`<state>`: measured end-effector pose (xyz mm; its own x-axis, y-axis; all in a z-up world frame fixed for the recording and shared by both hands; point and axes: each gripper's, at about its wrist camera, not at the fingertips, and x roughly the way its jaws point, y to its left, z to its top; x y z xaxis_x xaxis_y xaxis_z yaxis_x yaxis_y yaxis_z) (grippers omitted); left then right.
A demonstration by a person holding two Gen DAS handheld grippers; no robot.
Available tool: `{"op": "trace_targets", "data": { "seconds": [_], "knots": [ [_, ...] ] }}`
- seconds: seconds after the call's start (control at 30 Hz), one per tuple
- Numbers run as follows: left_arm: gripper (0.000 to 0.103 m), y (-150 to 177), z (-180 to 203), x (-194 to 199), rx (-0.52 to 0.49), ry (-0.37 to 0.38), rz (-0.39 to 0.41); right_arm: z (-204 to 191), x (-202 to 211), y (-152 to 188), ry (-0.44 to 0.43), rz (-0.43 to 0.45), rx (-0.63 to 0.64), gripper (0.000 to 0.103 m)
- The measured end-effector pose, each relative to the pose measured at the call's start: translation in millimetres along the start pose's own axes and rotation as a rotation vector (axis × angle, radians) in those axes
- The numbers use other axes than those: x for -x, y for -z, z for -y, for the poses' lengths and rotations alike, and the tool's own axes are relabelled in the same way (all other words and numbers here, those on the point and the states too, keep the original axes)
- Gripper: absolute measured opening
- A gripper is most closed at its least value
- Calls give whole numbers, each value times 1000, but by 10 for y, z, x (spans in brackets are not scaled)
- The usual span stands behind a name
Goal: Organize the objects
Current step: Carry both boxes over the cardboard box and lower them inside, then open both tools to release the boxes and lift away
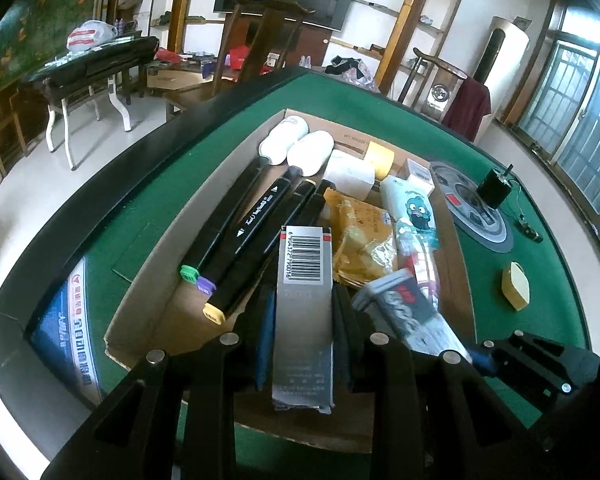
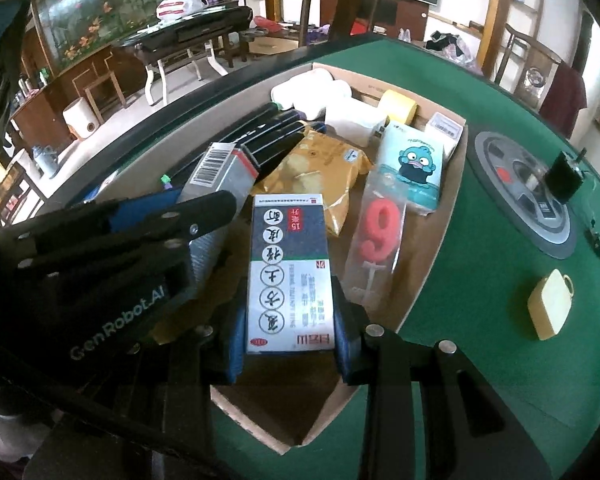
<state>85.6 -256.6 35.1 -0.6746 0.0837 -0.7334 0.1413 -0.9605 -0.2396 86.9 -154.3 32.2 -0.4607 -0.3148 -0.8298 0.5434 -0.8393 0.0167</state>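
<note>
A: The left tool [image 1: 304, 344] is clamped on a tall silver box [image 1: 304, 312], its barcode end pointing away from the camera, one dark pad on each long side.

B: And the right tool [image 2: 289, 336]?

A: Closed around a blue-and-white box [image 2: 289, 272] printed with large circled characters, a blue pad pressed against each side. In the right wrist view the left tool [image 2: 111, 256] comes in from the left with the silver box [image 2: 215, 184] held tilted.

B: Where are both boxes?

A: Over the near end of a shallow cardboard tray [image 1: 147, 280] that lies on the green worktop [image 1: 380, 108]. (I cannot tell whether either box touches the tray floor.)

B: What else is in the tray?

A: Black markers [image 1: 239, 232] side by side along the left, with green, purple and yellow end caps toward the camera. Beyond them, two white bottles [image 1: 295, 146]. A crinkled yellow packet [image 2: 316, 168] lies mid-tray, and right of it a red "9" candle [image 2: 378, 232] in clear wrap, next to a pale pack with a blue cartoon creature [image 2: 416, 160].

B: Outside the tray?

A: On the felt to the right, a small yellow case [image 2: 550, 304], and a round grey panel [image 2: 516, 192] with a black block [image 2: 564, 178] standing at its edge.
</note>
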Motion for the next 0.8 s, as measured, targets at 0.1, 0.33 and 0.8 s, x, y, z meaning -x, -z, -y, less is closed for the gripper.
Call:
{"op": "trace_targets", "data": {
  "seconds": [0.1, 0.33, 0.8],
  "knots": [
    [25, 8, 6, 30, 2, -1, 3, 5, 34, 8, 5, 11, 2, 32],
    [25, 20, 51, 65, -7, 0, 5, 51, 117, 28, -2, 27, -20, 32],
    [27, 63, 194, 157, -27, 3, 4, 308, 378, 147, -31, 80, -103, 45]
  ]
}}
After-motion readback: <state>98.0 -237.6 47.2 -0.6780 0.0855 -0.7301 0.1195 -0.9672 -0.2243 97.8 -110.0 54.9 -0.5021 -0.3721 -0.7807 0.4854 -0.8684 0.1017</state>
